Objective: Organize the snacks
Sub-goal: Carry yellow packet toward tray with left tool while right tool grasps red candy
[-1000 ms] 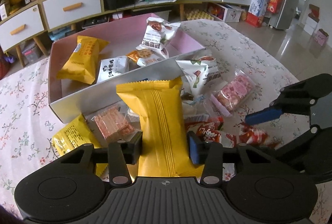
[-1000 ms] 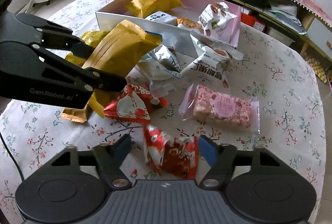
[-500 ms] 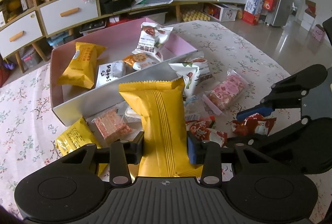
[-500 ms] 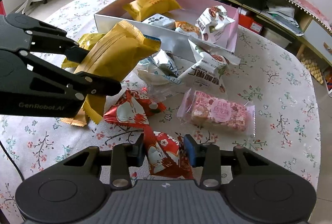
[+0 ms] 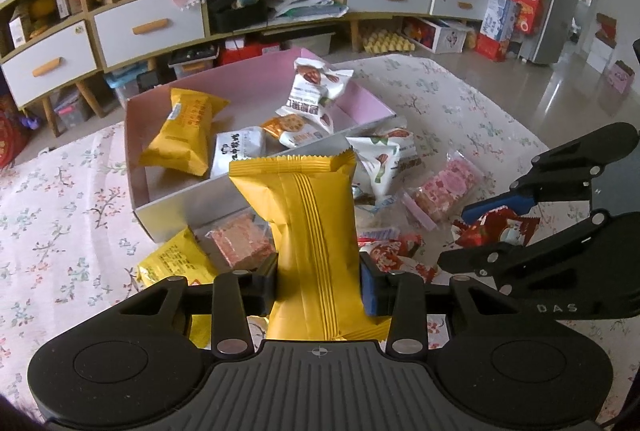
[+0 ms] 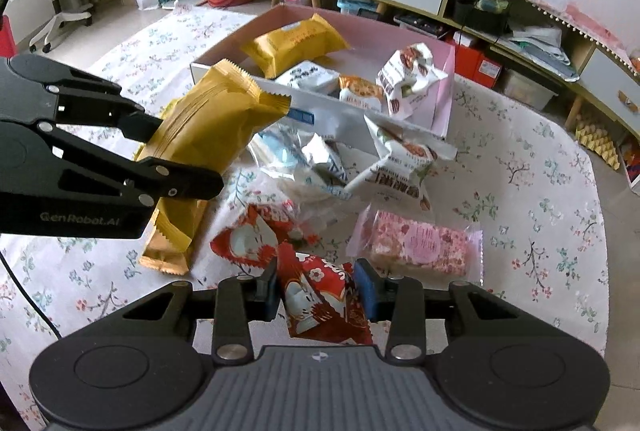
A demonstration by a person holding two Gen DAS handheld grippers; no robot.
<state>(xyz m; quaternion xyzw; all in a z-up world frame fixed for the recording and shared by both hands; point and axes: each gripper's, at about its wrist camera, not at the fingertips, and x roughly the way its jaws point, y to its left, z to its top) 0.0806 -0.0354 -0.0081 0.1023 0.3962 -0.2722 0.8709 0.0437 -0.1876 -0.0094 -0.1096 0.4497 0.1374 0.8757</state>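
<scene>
Left gripper (image 5: 318,281): clamped on tall yellow packet (image 5: 308,227), ridged seam
Right gripper (image 6: 316,293): clamped on crinkled red packet (image 6: 320,301)

"GenRobot.AI" on left tongs (image 6: 180,159) | "DAS" on right tongs (image 5: 472,235)

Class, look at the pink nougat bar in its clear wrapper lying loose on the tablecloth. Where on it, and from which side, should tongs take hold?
Grip the pink nougat bar across its short width, near the middle, coming down from above. It lies flat on the tablecloth as a firm, straight-sided block, and both long edges look free of neighbouring packets. The thin wrapper ends would probably slip or crumple.
</scene>
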